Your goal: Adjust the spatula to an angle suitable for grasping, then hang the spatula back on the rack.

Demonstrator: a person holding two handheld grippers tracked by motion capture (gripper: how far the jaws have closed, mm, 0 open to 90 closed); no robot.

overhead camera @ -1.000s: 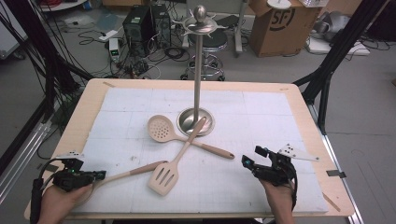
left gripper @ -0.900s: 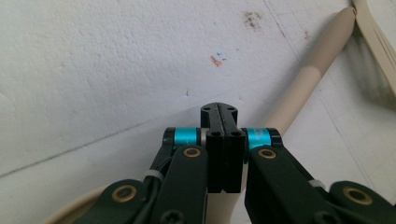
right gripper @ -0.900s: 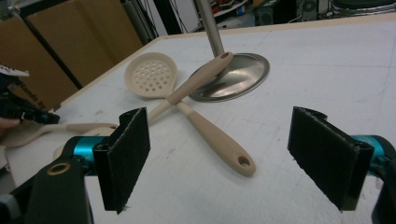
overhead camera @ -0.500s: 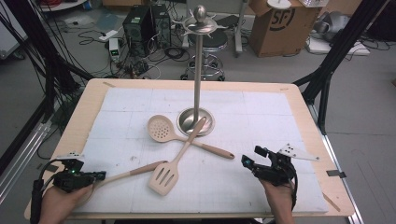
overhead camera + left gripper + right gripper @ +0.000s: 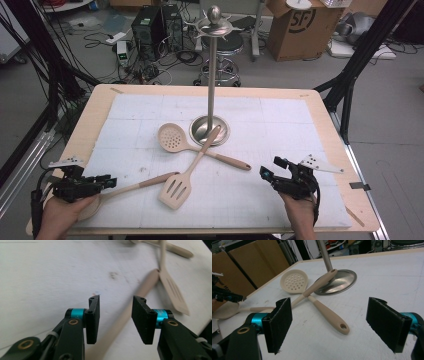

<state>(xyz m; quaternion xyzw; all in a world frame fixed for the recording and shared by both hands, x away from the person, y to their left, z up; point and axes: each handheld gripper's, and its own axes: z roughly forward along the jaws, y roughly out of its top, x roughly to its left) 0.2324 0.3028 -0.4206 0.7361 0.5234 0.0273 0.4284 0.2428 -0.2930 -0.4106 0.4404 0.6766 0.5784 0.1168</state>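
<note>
Since the earlier frame, the jaws of the left gripper [image 5: 107,180] have just been opened from a shut state; little else is seen to have shifted. In the left gripper view, its pads [image 5: 93,318] are spread apart, with the handle of the wooden spoon [image 5: 130,312] lying on the mat in the gap between them, not pressed by either pad. In the high view, this spoon [image 5: 145,182] is laid near the front left of the white mat [image 5: 280,120], its bowl hidden under the left hand [image 5: 62,217].

The right gripper [image 5: 270,170] is held at the front right, its pads [image 5: 279,323] spread wide with nothing between them. The slotted spatula [image 5: 176,190] is placed at the front centre, its handle crossed over that of the skimmer [image 5: 172,137] and reaching onto the base of the metal stand [image 5: 214,75]. The mat is laid on the wooden table [image 5: 95,115].
</note>
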